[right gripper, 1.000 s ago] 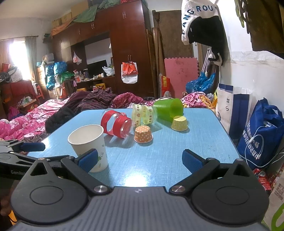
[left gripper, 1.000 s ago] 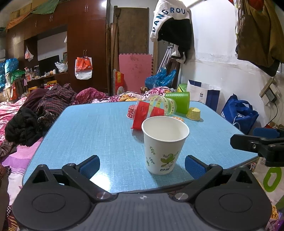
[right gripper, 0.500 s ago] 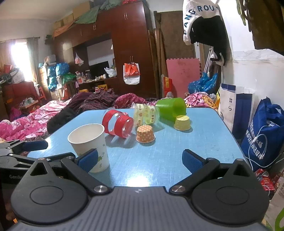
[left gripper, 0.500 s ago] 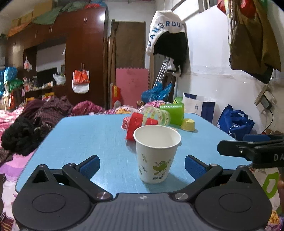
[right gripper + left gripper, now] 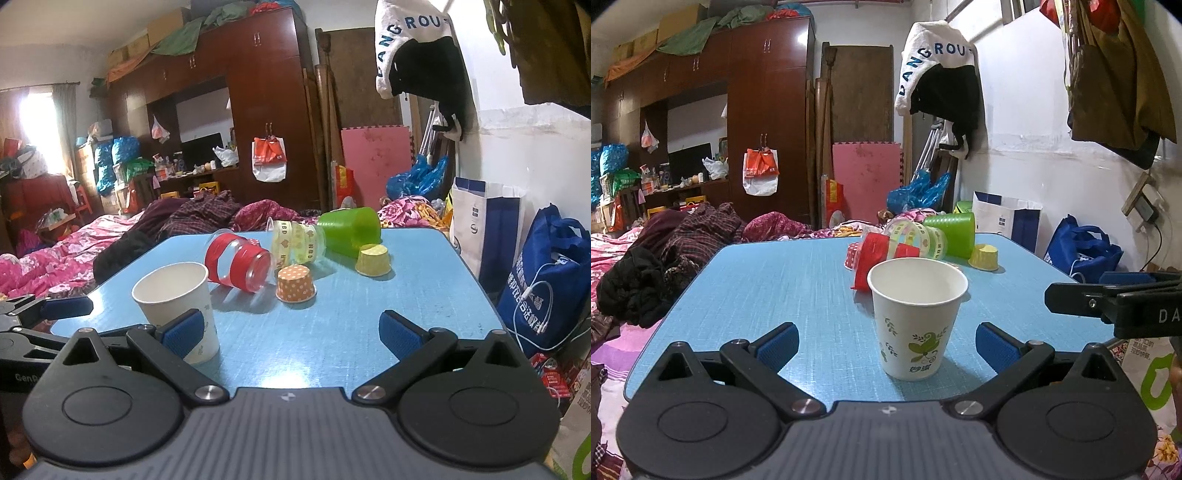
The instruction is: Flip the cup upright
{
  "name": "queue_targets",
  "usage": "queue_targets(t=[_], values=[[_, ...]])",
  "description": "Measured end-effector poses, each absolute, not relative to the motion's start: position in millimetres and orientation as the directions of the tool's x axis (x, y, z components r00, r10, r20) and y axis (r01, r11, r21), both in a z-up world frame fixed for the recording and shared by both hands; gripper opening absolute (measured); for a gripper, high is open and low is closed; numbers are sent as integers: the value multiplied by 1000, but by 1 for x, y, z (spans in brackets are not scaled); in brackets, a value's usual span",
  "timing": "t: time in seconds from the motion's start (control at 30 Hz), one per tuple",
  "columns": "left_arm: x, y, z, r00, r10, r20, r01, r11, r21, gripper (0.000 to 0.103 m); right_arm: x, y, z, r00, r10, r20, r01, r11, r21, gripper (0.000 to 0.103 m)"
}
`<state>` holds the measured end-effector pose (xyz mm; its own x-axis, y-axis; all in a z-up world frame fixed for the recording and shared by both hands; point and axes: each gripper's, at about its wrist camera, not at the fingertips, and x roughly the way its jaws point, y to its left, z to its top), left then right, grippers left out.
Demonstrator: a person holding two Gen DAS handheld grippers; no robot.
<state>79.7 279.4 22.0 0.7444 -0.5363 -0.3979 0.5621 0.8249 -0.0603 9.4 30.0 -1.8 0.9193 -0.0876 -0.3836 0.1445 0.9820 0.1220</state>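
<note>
A white paper cup with green leaf print [image 5: 916, 317] stands upright near the front edge of the blue table [image 5: 768, 280]. My left gripper [image 5: 886, 345] is open, its pads on either side of the cup and not touching it. The cup also shows in the right wrist view [image 5: 177, 302], at the left. My right gripper [image 5: 291, 334] is open and empty over the table's front edge. A red-banded clear cup [image 5: 240, 262], a patterned clear cup [image 5: 299, 245] and a green cup [image 5: 351, 230] lie on their sides further back.
A small orange dotted cup [image 5: 295, 284] and a small yellow cup [image 5: 373, 260] sit upside down mid-table. The right gripper's finger [image 5: 1108, 301] shows at the right of the left wrist view. A bed with clothes lies to the left, bags and a wall to the right.
The left gripper has drawn back and lowered slightly, so the upright paper cup sits a little further from it. The right gripper has barely moved.
</note>
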Motion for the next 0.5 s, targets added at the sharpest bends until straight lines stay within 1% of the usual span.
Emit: queue_targets(t=[0.5], values=[[76,280,22,761,-533,-369,557,829,-48,102,10,31,-2,920,-86,-383,144,982,125,102]])
